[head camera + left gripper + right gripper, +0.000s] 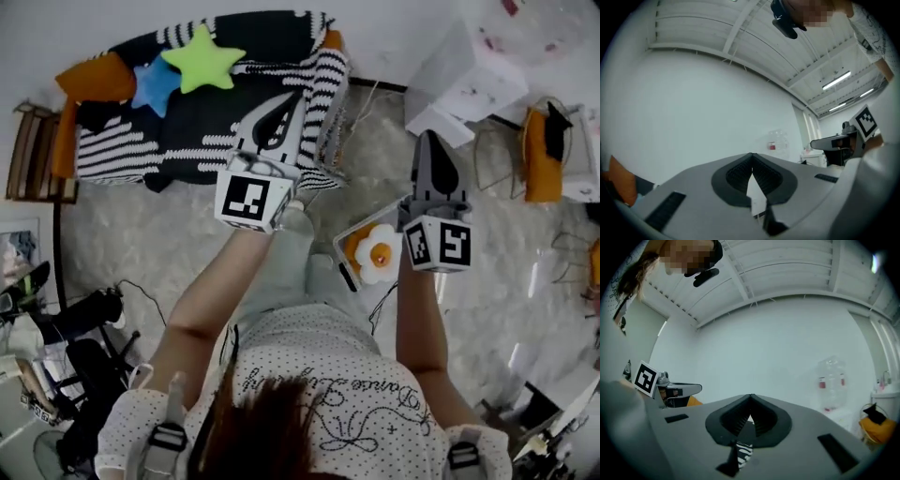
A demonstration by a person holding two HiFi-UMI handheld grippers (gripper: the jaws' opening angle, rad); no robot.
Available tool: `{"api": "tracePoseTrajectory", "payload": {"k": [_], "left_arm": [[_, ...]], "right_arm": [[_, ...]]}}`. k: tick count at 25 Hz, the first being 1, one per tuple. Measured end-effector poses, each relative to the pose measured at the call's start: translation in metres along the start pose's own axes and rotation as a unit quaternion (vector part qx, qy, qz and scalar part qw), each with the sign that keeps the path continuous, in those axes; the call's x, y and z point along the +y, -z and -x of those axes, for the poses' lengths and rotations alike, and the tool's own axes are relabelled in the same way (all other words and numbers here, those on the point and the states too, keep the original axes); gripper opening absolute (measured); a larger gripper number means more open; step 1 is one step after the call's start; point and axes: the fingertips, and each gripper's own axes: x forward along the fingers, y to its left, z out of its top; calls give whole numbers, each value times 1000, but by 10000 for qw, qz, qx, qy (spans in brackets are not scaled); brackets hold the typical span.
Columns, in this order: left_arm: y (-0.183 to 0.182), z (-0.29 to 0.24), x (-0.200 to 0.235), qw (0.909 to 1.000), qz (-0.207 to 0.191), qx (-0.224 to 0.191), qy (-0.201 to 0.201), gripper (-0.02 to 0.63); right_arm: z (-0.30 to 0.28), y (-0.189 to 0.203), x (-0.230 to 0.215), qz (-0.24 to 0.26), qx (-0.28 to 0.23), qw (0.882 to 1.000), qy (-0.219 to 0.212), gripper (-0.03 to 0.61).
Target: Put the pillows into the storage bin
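Left hand-held gripper (287,111) and right hand-held gripper (430,138) at centre frame, both closed, empty, green star pillow (202,58) and blue pillow (155,85) on striped sofa (122,155), upper left

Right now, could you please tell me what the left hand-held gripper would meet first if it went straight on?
Most likely the white wall above the sofa: beyond the shut left hand-held gripper its own view shows only wall, though depth is unclear.

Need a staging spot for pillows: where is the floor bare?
Bare rug lies between the sofa front and the black gear at left, and between the sofa end and the white box. Crowded: the sofa's left end with star pillows, and around that gear.
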Motion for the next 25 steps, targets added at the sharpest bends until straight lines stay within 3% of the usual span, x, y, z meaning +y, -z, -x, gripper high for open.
{"api": "tracePoseTrajectory", "payload": {"k": [4,8,13,19,25], "left_arm": [[5,56,99,9951,-44,81,-981,3],[17,104,174,9885,5,185,-1501,3],[16,123,261,9856,-194,159,-1671,3],[8,144,359,9846,-305,163,-1716,3],[12,152,414,9803,-293,186,-1946,3]], "right_arm": [[-64,3,89,-32,-86,9959,-898,9],[-121,5,169,-41,-122,9889,-1479,10],[-197,4,250,-104,-224,9828,-1829,9],[-262,1,330,-239,-252,9806,-1927,9],[-303,3,364,-156,-206,9771,-2110,9]]}}
